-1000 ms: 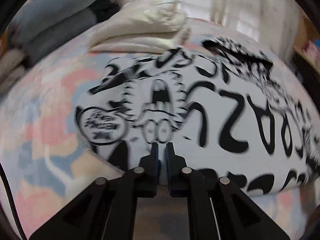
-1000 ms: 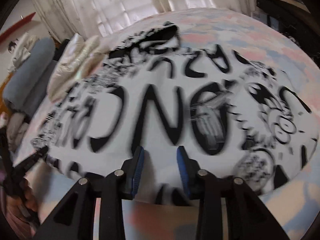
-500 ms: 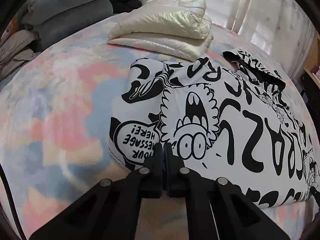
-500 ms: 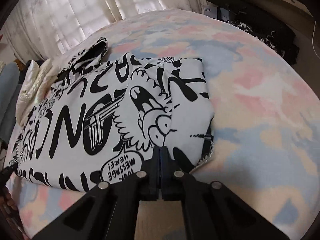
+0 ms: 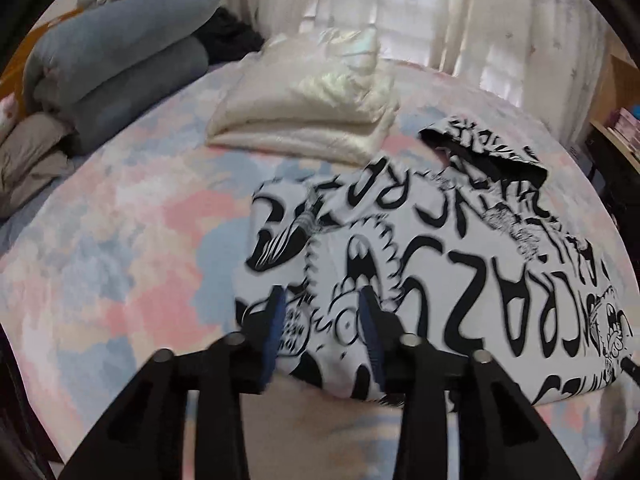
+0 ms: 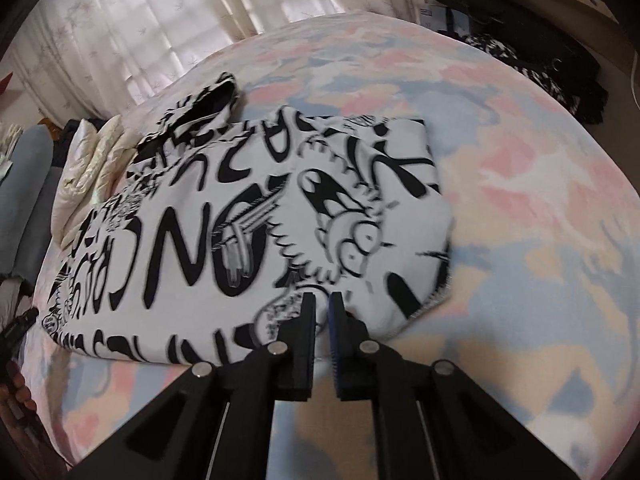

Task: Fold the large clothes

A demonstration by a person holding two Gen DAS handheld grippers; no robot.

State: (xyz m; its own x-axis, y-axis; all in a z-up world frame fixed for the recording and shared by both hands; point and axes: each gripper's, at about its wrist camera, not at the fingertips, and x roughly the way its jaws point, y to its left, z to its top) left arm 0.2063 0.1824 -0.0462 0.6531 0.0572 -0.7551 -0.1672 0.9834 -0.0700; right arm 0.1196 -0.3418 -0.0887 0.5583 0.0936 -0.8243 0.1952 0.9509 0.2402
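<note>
We see a bed (image 5: 120,272) covered in a pastel pink, blue and cream sheet. On it lie a black-and-white printed hoodie (image 5: 460,264), a folded cream garment (image 5: 312,112), possibly a jacket, and rolled grey-blue bedding (image 5: 120,56).

White garment (image 5: 472,272) with black cartoon lettering, folded flat

We see it spread on the bed just ahead of and under our jaws, its hood (image 6: 204,108) sticking out at the far edge.
</note>
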